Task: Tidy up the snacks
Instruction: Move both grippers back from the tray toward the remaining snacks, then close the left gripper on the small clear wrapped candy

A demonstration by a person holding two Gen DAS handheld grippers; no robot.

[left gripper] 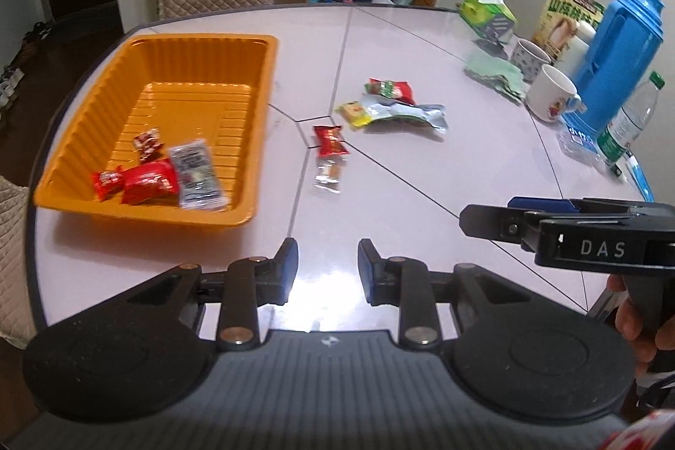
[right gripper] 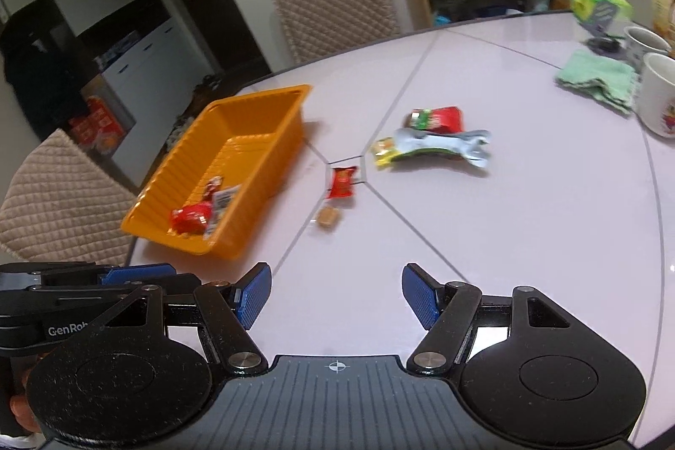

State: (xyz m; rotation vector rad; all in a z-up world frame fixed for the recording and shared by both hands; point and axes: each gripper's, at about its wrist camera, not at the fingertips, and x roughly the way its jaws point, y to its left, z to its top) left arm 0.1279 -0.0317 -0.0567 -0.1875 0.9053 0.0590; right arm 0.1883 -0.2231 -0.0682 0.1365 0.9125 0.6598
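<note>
Left wrist view, 12 o'clock of my empty, slightly parted left gripper (left gripper: 327, 264): small red foil snack packet (left gripper: 330, 141), light, crinkly, slippery; pinch mid-body; my right gripper (right gripper: 336, 294) wide apart, empty.

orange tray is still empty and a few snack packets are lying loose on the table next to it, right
Not quite: the orange tray already holds several snack packets, red ones and a silver one, as the left wrist view shows. The rest is right: a few packets still lie loose on the table beside it.
</note>
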